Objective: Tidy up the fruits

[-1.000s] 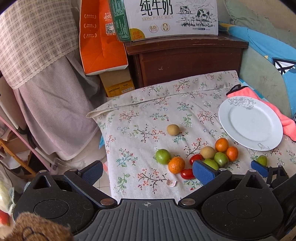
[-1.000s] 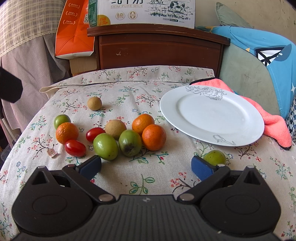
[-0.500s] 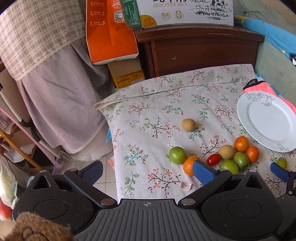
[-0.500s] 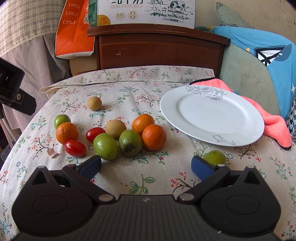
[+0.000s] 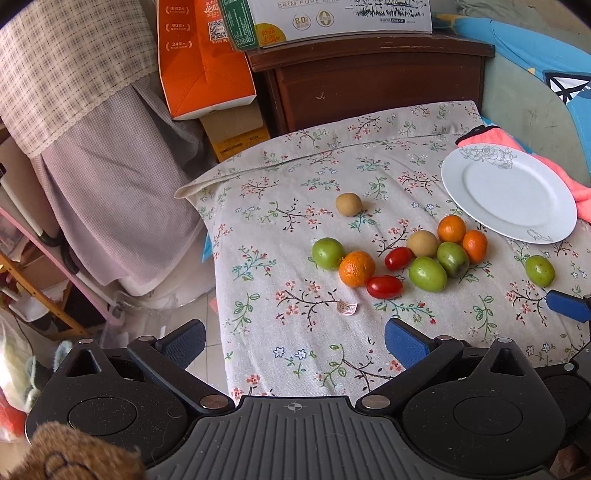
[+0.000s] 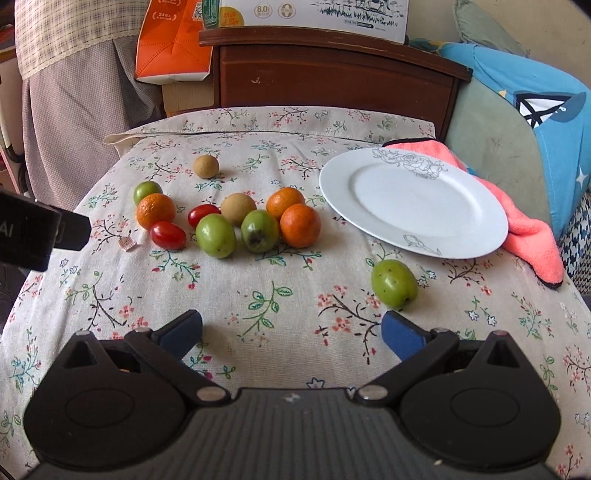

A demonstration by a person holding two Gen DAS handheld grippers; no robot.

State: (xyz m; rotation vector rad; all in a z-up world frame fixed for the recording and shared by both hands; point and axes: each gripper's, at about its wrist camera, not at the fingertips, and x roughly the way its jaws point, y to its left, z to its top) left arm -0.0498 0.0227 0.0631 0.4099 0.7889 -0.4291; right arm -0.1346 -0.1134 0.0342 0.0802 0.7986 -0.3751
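Surface: a desk covered by a floral cloth, its far edge folded over. Left of it hang checked and lilac fabrics; behind stand an orange carton and a dark wooden cabinet carrying a milk box. A blue cushion lies at far right.

Fruit, left to right in the right wrist view: a green fruit touching an orange; two cherry tomatoes; a lone brown fruit set further back; then a tight cluster of two green fruits, a brown one and two oranges. A single green fruit lies apart, just in front of the white plate, which holds nothing and overlaps a pink towel.

Left gripper: jaws released, holding nothing, poised over the desk's near left edge. Right gripper: jaws released, nothing between them; the single green fruit lies just beyond its right finger.

Limits: the milk box is cut off at the top in both views. A small label on the cloth is unreadable. Only the left wrist view shows the floor, a pink rack and something brown and furry at bottom left. The right wrist view alone shows a dark spot on one clustered green fruit.
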